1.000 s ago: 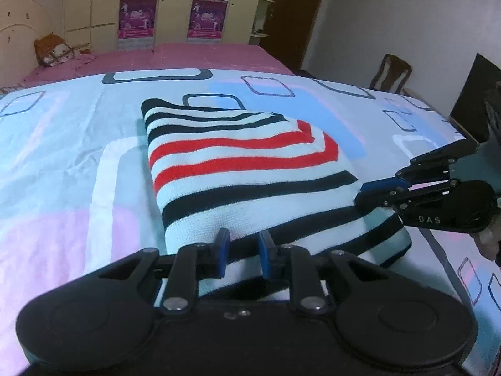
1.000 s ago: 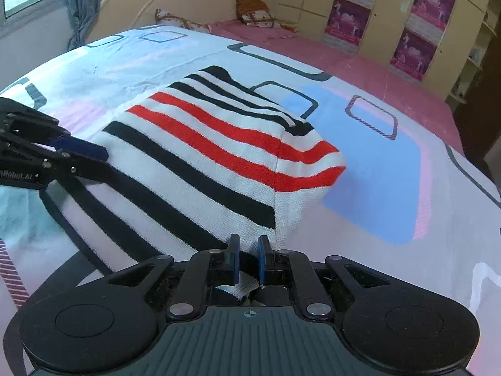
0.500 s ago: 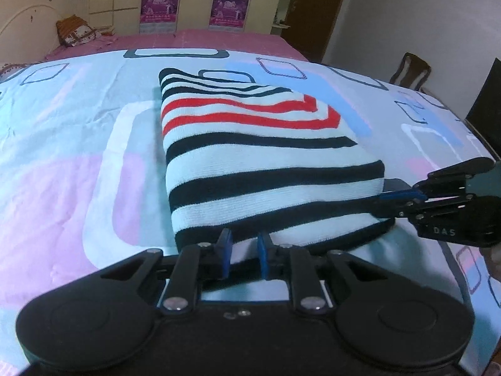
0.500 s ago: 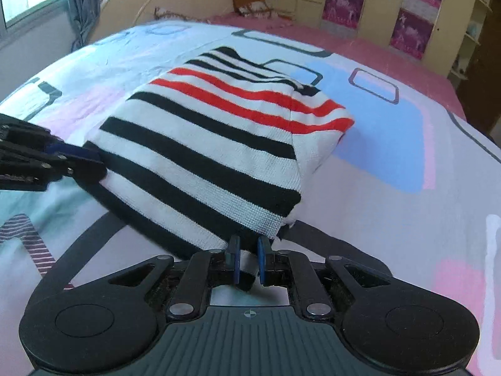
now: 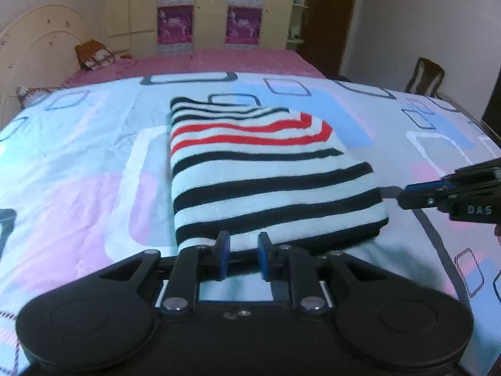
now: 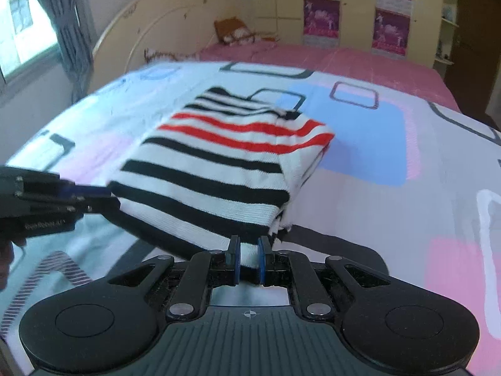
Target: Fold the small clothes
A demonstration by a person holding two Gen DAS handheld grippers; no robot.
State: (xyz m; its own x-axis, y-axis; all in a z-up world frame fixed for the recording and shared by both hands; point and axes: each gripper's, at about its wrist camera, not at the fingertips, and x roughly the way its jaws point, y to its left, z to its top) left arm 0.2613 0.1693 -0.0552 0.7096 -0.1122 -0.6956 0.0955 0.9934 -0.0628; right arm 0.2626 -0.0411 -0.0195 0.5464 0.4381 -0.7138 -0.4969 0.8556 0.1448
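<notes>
A folded knit garment (image 5: 260, 169) with white, black and red stripes lies flat on the patterned bedspread (image 5: 78, 163); it also shows in the right wrist view (image 6: 219, 169). My left gripper (image 5: 241, 250) sits at its near edge, jaws slightly apart, the cloth edge lying between the fingertips. My right gripper (image 6: 249, 258) is at the garment's near right corner, jaws slightly apart, with white cloth between the pads. Each gripper appears from the side in the other's view, the right one (image 5: 451, 194) and the left one (image 6: 47, 206).
The bedspread covers a wide bed with a pink sheet (image 5: 194, 65) behind it. A headboard (image 6: 150, 34) and a stuffed toy (image 5: 92, 53) are at the far end. A chair (image 5: 426, 76) stands right, and wardrobes (image 5: 203, 9) line the back wall.
Both grippers lowered the folded garment's near edge onto the bed and pulled back slightly. Both jaws have opened a little; the garment now lies flat.
</notes>
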